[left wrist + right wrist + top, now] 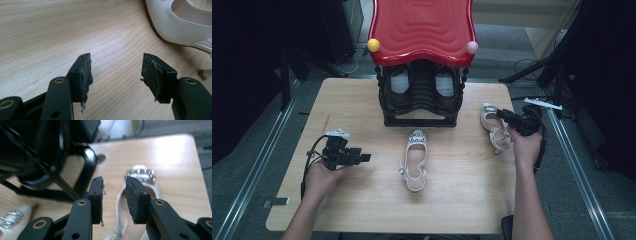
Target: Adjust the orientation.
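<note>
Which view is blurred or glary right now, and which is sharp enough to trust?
Right gripper view: shoe and black rack smeared, table washed by glare. Left gripper view: crisp wood grain and pads. High view: evenly lit, dark surroundings.

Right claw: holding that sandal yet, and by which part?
Nothing is held. The right claw stands open over the white sandal, one side strap between the jaws, pads not pressing. The left claw is open and empty.

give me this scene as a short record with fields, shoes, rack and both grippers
surface: wooden table
rack: black shoe rack with red wavy top, a dark pair inside
middle shoe: white heeled sandal, jewelled toe, lying alone
right shoe: white heeled sandal by the table's right edge
left gripper: jaws open, nothing between them, low over the table
right gripper: jaws open, over the right shoe, not gripping
</note>
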`<action>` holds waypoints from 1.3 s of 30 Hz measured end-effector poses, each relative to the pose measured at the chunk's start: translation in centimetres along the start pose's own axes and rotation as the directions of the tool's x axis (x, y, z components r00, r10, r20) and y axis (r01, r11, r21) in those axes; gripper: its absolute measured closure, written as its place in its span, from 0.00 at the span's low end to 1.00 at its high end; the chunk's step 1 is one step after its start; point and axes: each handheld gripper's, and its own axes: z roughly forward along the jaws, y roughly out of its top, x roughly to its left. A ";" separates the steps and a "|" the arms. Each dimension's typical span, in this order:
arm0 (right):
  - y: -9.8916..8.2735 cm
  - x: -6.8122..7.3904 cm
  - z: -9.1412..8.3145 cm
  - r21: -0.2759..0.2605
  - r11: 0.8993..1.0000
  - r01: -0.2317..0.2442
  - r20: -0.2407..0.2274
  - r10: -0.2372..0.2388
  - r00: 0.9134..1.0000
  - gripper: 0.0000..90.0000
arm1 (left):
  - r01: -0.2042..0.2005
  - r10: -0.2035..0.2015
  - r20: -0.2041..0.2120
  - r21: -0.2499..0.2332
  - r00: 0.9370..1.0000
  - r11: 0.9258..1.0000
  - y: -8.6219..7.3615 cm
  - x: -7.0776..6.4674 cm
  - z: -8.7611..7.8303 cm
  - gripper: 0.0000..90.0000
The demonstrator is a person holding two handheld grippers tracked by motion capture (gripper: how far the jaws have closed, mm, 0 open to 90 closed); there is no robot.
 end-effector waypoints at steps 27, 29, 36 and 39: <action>-1.8 -1.0 4.4 0.224 0.974 -0.046 0.020 0.043 0.999 0.98 | 0.003 -0.003 -0.005 -0.011 1.000 1.000 -0.3 -0.1 -0.3 0.46; -1.8 -1.2 4.2 0.209 0.976 -0.069 0.009 0.068 0.998 0.98 | 0.005 -0.005 -0.002 -0.014 1.000 1.000 -0.3 -0.1 -0.3 0.46; -1.2 -1.1 2.6 0.137 0.986 -0.100 -0.047 0.107 0.993 0.98 | -0.006 0.006 0.008 -0.018 1.000 1.000 -0.1 -0.4 -0.3 0.46; -1.1 -0.4 2.2 0.135 0.988 -0.077 -0.064 0.087 0.994 0.98 | -0.015 0.016 0.012 -0.020 1.000 1.000 0.1 -0.7 -0.2 0.46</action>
